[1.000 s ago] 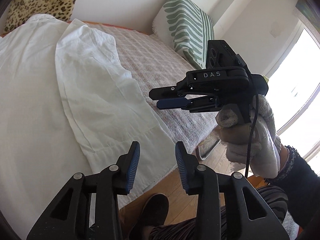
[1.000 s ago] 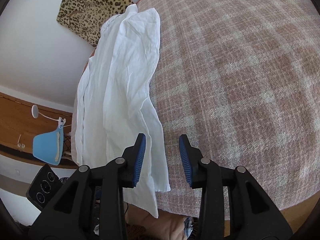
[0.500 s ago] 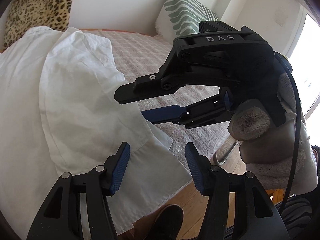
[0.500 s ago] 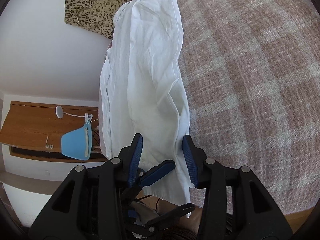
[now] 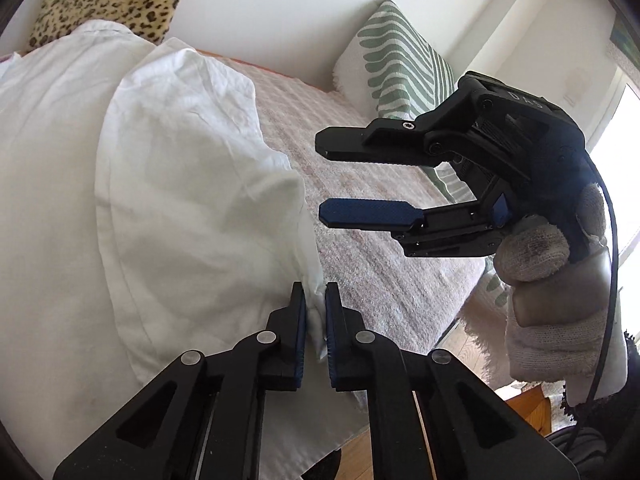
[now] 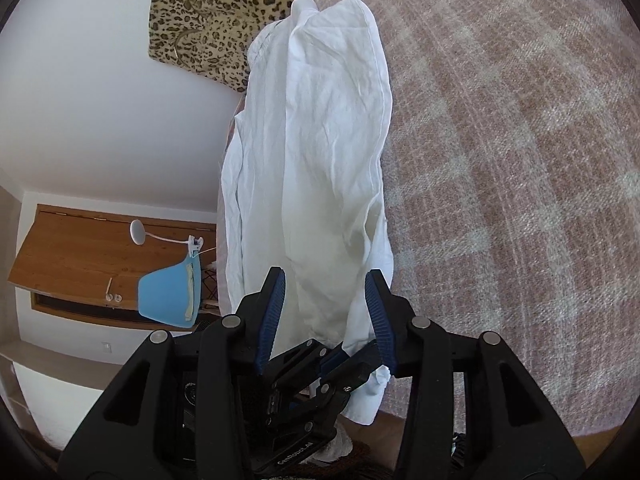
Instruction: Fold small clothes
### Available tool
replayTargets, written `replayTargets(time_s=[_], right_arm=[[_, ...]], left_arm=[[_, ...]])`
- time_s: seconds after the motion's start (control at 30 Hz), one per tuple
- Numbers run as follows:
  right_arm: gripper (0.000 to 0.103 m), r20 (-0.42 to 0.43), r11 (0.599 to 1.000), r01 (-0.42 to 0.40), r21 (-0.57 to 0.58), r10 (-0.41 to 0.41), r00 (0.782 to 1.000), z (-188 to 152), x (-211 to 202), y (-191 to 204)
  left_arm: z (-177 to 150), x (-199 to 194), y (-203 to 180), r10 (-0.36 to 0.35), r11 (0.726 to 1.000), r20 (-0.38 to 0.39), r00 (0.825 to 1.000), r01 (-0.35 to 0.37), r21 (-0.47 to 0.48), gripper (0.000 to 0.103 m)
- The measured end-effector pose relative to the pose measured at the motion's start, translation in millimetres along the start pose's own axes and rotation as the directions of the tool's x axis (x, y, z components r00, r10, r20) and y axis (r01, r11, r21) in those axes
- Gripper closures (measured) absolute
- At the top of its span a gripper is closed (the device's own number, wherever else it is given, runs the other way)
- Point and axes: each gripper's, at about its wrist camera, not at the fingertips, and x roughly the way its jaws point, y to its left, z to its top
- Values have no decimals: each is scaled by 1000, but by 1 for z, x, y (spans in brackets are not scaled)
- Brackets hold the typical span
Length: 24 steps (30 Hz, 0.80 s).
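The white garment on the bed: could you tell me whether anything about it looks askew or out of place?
Slightly: the white garment lies creased along the bed's left edge, its lower corner overhanging. The left gripper has just closed on that corner.

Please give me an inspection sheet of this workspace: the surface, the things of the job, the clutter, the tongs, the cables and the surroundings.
Surface: bed with pink-and-white checked woven cover, bare to the right of the cloth.
Job's things: white wrinkled cotton garment, lying lengthwise at the bed's edge, one layer folded over.
Clutter: leopard-print cushion and green-striped white pillow at the wall.
Tongs: left tongs just closed, pinching the garment's near edge; right tongs open, holding nothing, beside the garment.
Cables: black cable hanging past the gloved right hand.
Surroundings: white wall, bright window, wooden desk, blue chair.
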Motion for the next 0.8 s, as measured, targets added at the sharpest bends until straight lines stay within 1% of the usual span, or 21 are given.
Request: replayTargets(time_s=[0.1,0.17,0.23,0.27,0.37,0.4,0.43,0.5,0.57,0.6,0.63,0.67,0.7,0.73,0.77,0.8], right_arm=[[57,89,998,63,-23,-60,994,28,-16,6],[57,149,991,119,-60,-109,983,56,-19,14],[56,198,977,197,-85,-178,964,86,-12,20],[53,222,970,228,-80,-205,953,103,-7,21],[46,246,962,268,-55,-247,937,146,13,17],[46,238,961,273,-48,-254,937,158,23,14],[46,223,963,265,-42,-249,943,166,31,10],[46,199,975,221,-19,-213,956,179,48,3],[46,199,982,191,0,-187,962,183,61,1],[49,199,984,178,-5,-173,965,185,65,1],[69,192,984,175,-19,-168,967,185,70,4],[96,174,981,190,-37,-181,968,185,75,8],[96,165,969,239,-64,-226,960,185,80,16],[96,176,948,304,-97,-284,942,185,81,24],[98,180,930,345,-124,-321,930,186,81,32],[98,194,911,389,-137,-361,912,187,79,39]], left_arm=[[3,-13,0,-37,999,29,999,38,-30,96],[6,-19,0,-62,997,41,997,64,-46,96],[8,-25,-1,-78,995,52,996,81,-53,96],[8,-29,-1,-87,994,59,994,90,-63,96],[11,-38,3,-103,991,78,992,109,-82,96],[11,-40,3,-108,990,84,991,115,-84,96],[11,-40,4,-111,989,87,990,118,-88,96],[12,-41,7,-116,988,89,989,123,-88,96],[11,-39,9,-126,986,82,989,134,-101,96],[11,-37,10,-133,984,76,988,140,-106,96],[9,-37,12,-137,983,74,988,145,-110,96],[10,-36,13,-148,981,71,986,155,-118,96],[12,-34,17,-162,976,73,984,171,-134,96],[13,-34,20,-168,973,75,983,177,-148,96],[12,-35,23,-178,968,80,981,189,-166,96],[11,-36,26,-185,962,86,979,198,-188,96]])
